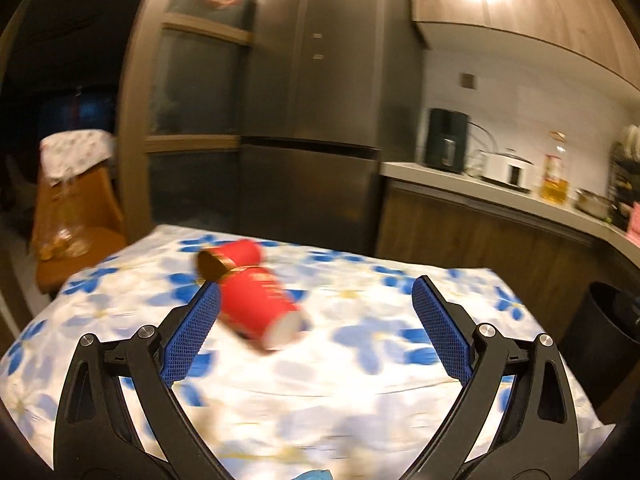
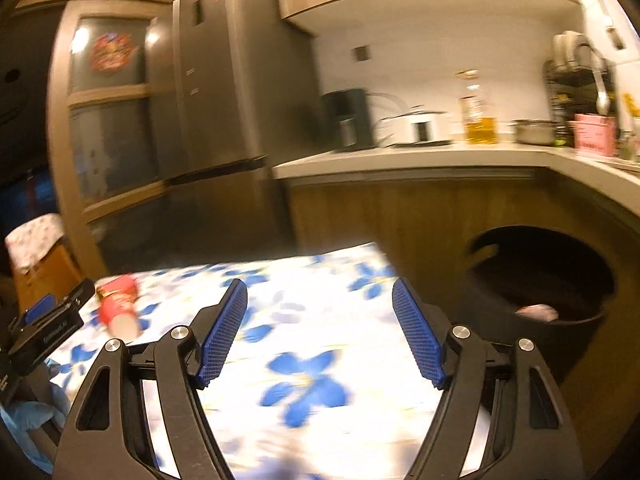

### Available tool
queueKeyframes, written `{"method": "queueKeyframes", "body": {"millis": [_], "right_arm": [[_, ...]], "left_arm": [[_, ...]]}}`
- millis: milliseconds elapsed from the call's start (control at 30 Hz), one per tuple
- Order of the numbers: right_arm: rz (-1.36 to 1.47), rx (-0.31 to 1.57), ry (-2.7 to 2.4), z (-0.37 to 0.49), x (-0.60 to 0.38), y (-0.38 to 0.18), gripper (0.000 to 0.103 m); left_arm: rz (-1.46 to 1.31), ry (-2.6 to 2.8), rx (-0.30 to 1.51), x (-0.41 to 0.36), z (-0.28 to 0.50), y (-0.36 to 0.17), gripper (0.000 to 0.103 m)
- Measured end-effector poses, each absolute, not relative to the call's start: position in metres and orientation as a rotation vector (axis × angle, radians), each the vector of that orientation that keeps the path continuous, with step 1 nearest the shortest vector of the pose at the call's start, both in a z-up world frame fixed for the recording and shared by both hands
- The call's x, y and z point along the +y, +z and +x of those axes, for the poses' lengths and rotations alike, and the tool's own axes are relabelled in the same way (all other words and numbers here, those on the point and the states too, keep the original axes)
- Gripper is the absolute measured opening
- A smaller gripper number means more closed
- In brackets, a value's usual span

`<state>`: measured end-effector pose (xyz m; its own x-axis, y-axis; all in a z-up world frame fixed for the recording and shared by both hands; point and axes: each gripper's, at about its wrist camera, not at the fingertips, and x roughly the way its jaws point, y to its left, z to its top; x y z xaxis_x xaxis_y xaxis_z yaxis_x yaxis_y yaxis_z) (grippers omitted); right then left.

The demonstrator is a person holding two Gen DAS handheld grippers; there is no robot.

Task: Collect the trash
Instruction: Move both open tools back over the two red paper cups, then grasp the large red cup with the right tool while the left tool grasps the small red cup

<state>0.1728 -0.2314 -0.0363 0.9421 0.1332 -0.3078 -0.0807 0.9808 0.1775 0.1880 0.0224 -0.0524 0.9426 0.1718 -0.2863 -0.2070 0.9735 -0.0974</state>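
Here, two red paper cups with pale rims (image 1: 256, 300) lie tipped on their sides on the table draped in a white cloth printed with blue flowers (image 1: 360, 380), one nested against the other toward the cloth's far left part; blur hides whether they touch. The left gripper (image 1: 316, 328) hangs over the cloth with its blue ribbed pads spread wide and nothing between them; the nearer cup sits just beside the left pad, not inside the gap. The right gripper (image 2: 320, 328) hovers over the cloth's right side, its jaws parted and empty, well apart from the cups; the round black trash bin (image 2: 560, 336) stands on the floor just past the cloth's right edge, a pale crumpled scrap (image 2: 538, 312) already lying inside.

The risks, as I judge them: the cups are round and lying down, so a pad that clips one from the side could roll it across the cloth and off the table's far edge; thin paper walls may crush under a hard squeeze; the loose cloth could snag on a low fingertip and drag both cups.
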Motion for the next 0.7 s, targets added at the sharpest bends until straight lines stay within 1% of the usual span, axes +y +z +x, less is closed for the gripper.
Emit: {"method": "queueKeyframes", "body": {"millis": [367,467,600,700], "right_arm": [[0.050,0.384,0.432,0.208,-0.087,-0.053,0.076],[0.034,0.386,0.476,0.216,-0.056,-0.056,0.078],[0.005,0.393,0.518,0.229,-0.025,-0.061,0.084],[-0.034,0.416,0.540,0.242,-0.007,-0.066,0.085]], "left_arm": [[-0.192,0.345,0.259,0.120,0.155,-0.053,0.094],[-0.201,0.367,0.251,0.136,0.151,-0.051,0.094],[-0.209,0.380,0.241,0.153,0.149,-0.049,0.094],[-0.214,0.388,0.233,0.161,0.150,-0.047,0.094]]}}
